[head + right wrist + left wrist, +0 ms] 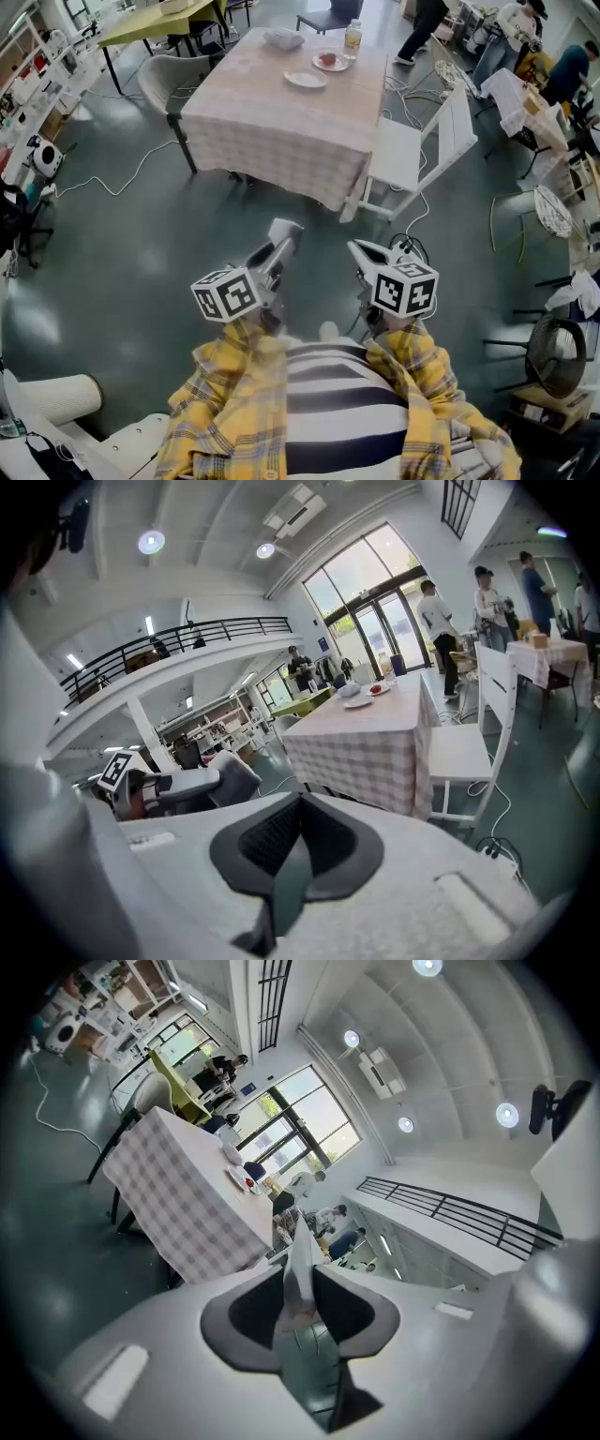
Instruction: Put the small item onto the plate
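Observation:
Both grippers are held low in front of the person's striped shirt, well short of the table. My left gripper has its pads closed on a thin pale item with a small red mark, which sticks up from between them. My right gripper is shut with nothing between its pads. On the checked tablecloth lie an empty white plate and a second plate with something red on it. Both plates also show far off in the right gripper view.
A glass bowl and a bottle stand on the table's far part. A white chair stands at its right side and a grey chair at its left. Cables lie on the floor. People stand at the back right.

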`<state>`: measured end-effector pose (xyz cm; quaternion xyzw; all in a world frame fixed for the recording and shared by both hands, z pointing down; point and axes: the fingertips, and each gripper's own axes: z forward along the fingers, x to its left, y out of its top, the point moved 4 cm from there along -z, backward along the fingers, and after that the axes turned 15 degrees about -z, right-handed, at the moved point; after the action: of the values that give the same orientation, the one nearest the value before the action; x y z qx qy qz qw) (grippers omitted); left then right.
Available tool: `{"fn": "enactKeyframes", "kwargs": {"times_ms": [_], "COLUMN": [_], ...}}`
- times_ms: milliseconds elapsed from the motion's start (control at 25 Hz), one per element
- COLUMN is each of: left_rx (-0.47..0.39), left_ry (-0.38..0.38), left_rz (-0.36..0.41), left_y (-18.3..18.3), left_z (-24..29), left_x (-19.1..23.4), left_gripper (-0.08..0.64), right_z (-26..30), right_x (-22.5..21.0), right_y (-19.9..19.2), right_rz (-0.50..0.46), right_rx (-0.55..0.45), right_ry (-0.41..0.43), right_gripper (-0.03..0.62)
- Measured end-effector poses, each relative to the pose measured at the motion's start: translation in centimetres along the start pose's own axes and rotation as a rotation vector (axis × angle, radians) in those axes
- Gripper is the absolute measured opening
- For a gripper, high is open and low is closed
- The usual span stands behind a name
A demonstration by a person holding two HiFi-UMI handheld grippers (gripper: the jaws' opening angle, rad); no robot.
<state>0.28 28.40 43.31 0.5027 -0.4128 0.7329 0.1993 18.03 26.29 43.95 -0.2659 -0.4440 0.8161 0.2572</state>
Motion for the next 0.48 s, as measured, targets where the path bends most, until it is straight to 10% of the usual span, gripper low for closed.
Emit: {"fn": "enactKeyframes", "kwargs": {"times_ms": [480], "left_rx": [0.026], "left_ry": [-0.006], "left_rz": [-0.038], "left_y": [1.1], "left_z": [-1.2], "left_x": [1.9], "left_gripper": [0.098], "right_z": [2.2], "right_x": [1.5], "right_y": [-0.4], "right_rz": [0.032], "right_rx": [0.059], "right_ry": [0.012], "right_gripper": [0.000]}}
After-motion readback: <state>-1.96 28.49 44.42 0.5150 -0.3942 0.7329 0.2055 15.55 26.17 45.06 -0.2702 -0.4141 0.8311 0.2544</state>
